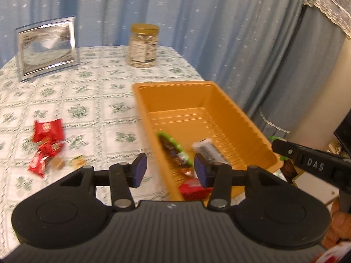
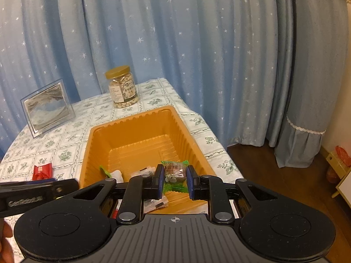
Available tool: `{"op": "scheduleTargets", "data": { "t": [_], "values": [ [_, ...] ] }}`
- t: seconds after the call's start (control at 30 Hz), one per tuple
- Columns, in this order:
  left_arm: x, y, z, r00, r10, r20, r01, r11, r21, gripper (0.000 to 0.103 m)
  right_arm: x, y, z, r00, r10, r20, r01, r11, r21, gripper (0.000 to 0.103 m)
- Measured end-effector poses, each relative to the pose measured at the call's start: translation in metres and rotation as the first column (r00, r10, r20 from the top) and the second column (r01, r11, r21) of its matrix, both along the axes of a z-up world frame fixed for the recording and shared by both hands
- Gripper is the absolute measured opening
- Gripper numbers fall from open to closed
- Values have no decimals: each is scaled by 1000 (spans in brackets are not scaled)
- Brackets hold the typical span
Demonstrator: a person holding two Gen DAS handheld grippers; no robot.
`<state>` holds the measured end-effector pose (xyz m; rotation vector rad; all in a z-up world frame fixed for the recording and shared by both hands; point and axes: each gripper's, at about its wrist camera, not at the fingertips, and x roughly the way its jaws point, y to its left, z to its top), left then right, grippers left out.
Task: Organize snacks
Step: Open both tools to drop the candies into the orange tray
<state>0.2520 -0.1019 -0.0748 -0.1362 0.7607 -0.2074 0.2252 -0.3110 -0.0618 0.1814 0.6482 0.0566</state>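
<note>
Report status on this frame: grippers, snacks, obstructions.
Left gripper open, empty. Right gripper shut on green-wrapped snack over orange tray. Red packets on table. Nothing blocking.

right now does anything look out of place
Yes: red packets and small sweets lie scattered on the cloth, outside the orange tray that holds other snacks.

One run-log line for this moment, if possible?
left gripper: open, empty | right gripper: holding green-wrapped snack over orange tray | red packets: on table
</note>
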Motion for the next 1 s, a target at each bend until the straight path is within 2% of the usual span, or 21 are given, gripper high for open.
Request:
{"op": "scheduleTargets", "data": {
  "t": [0.3, 0.43, 0.47, 0.5, 0.53, 0.73, 1.0],
  "values": [
    [-18, 26, 2, 999, 53, 11, -53, 998, -13, 47, 15, 17, 0, 998, 68, 12, -68, 997, 39, 22],
    [-21, 33, 1, 998, 67, 5, -67, 998, -19, 48, 21, 16, 0, 997, 69, 17, -71, 991, 109, 24],
    [-22, 35, 1, 997, 71, 3, -71, 997, -21, 48, 21, 14, -1, 998, 60, 10, -61, 990, 129, 34],
    [-23, 37, 1, 997, 74, 3, -74, 997, -21, 49, 20, 12, -1, 998, 53, 16, -55, 989, 140, 51],
    [-25, 39, 1, 997, 77, 4, -77, 997, -19, 49, 18, 11, 0, 999, 49, 24, -52, 988, 144, 56],
    [-39, 48, 2, 996, 90, -7, -90, 996, -11, 59, -2, 6, 2, 1000, 21, -7, -20, 990, 139, 57],
    [-70, 57, 14, 997, 78, 7, -78, 997, 6, 72, -45, 22, 14, 1000, 6, -23, -4, 995, 102, 57]
  ]
}}
